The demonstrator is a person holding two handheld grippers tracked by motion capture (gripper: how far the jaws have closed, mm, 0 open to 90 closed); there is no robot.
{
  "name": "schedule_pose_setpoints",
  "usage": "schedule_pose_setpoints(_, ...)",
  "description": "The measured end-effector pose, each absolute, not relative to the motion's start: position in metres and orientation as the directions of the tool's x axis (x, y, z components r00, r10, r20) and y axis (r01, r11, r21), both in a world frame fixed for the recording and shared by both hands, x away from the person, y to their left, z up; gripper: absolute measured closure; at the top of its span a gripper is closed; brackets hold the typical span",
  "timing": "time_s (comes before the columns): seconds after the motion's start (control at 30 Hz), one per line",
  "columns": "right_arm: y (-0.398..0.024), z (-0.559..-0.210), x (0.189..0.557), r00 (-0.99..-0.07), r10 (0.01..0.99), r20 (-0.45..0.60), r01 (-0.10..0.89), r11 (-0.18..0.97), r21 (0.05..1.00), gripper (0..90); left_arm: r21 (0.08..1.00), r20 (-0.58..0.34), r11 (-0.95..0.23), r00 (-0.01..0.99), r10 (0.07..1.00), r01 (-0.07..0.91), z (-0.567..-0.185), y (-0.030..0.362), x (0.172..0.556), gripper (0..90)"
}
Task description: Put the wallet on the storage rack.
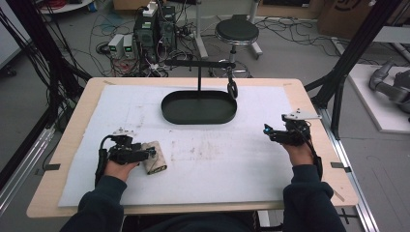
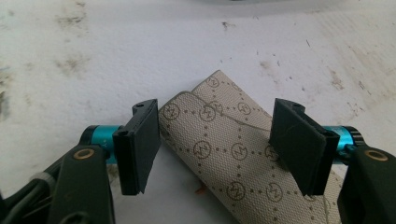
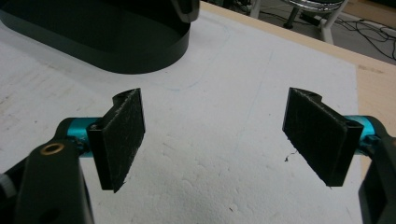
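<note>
You look to be lining up a grasp on the folded beige fabric piece printed with circular logos (image 2: pixel 219 154), which lies flat on the white foam-covered worktop (image 1: pixel 217 159), near and left of the black oval tray with its upright hanger stand (image 1: pixel 198 107). Your left tool (image 2: pixel 215 147) is wide open, jaws straddling the fabric, nothing gripped; next, lower and close. Your right tool (image 3: pixel 229 140), right of the tray, gapes empty, forearm resting low.

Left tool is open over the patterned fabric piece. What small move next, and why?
Probably close the left tool on the folded beige fabric: its jaws stand open on either side of the fabric, which lies flat on the white mat. The right tool is open and holds nothing.
</note>
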State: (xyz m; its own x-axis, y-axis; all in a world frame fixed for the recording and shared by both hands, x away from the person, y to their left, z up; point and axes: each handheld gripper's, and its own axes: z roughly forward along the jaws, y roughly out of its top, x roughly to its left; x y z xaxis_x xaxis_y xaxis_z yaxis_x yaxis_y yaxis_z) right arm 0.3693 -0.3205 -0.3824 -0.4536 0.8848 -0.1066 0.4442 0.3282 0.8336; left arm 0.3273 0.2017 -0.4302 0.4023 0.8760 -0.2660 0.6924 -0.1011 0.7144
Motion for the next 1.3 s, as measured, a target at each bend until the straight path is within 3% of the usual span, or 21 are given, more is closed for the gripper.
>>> schedule_pose_setpoints(0.2,-0.32,-0.383,0.37,-0.454,0.885,-0.108,0.448,0.331,0.831,21.5,0.761,-0.205,-0.221,0.55,0.81,0.61,-0.433,0.194,0.337,41.8)
schedule_pose_setpoints(0.3,-0.32,-0.384,0.37,-0.458,0.882,-0.112,0.449,0.339,0.827,21.5,0.78,-0.168,-0.242,0.565,0.808,0.577,-0.431,0.191,0.337,43.1)
schedule_pose_setpoints(0.33,-0.319,-0.384,0.371,-0.459,0.882,-0.111,0.452,0.339,0.825,21.6,0.781,-0.171,-0.23,0.554,0.815,0.58,-0.431,0.19,0.336,42.5)
schedule_pose_setpoints(0.4,-0.319,-0.384,0.371,-0.459,0.881,-0.111,0.453,0.34,0.824,21.6,0.778,-0.193,-0.197,0.526,0.828,0.596,-0.429,0.186,0.333,33.0)
schedule_pose_setpoints(0.5,-0.32,-0.384,0.371,-0.459,0.881,-0.114,0.452,0.342,0.824,21.8,0.775,-0.174,-0.197,0.501,0.848,0.601,-0.429,0.178,0.323,29.4)
schedule_pose_setpoints(0.57,-0.32,-0.384,0.371,-0.473,0.874,-0.11,0.45,0.347,0.822,28.2,0.763,-0.153,-0.203,0.476,0.866,0.614,-0.431,0.173,0.319,25.9)
schedule_pose_setpoints(0.77,-0.318,-0.384,0.37,-0.479,0.871,-0.113,0.448,0.353,0.822,27.8,0.746,-0.131,-0.226,0.47,0.873,0.627,-0.438,0.164,0.319,20.6)
schedule_pose_setpoints(0.9,-0.32,-0.384,0.37,-0.475,0.873,-0.11,0.449,0.348,0.823,26.8,0.744,-0.116,-0.284,0.535,0.837,0.605,-0.437,0.167,0.324,22.2)
schedule_pose_setpoints(1.07,-0.319,-0.384,0.37,-0.476,0.873,-0.109,0.449,0.347,0.823,26.7,0.768,-0.115,-0.367,0.676,0.728,0.525,-0.439,0.178,0.335,29.4)
schedule_pose_setpoints(1.3,-0.319,-0.384,0.371,-0.479,0.871,-0.111,0.452,0.353,0.82,26.7,0.757,-0.135,-0.294,0.579,0.804,0.584,-0.435,0.168,0.327,23.6)
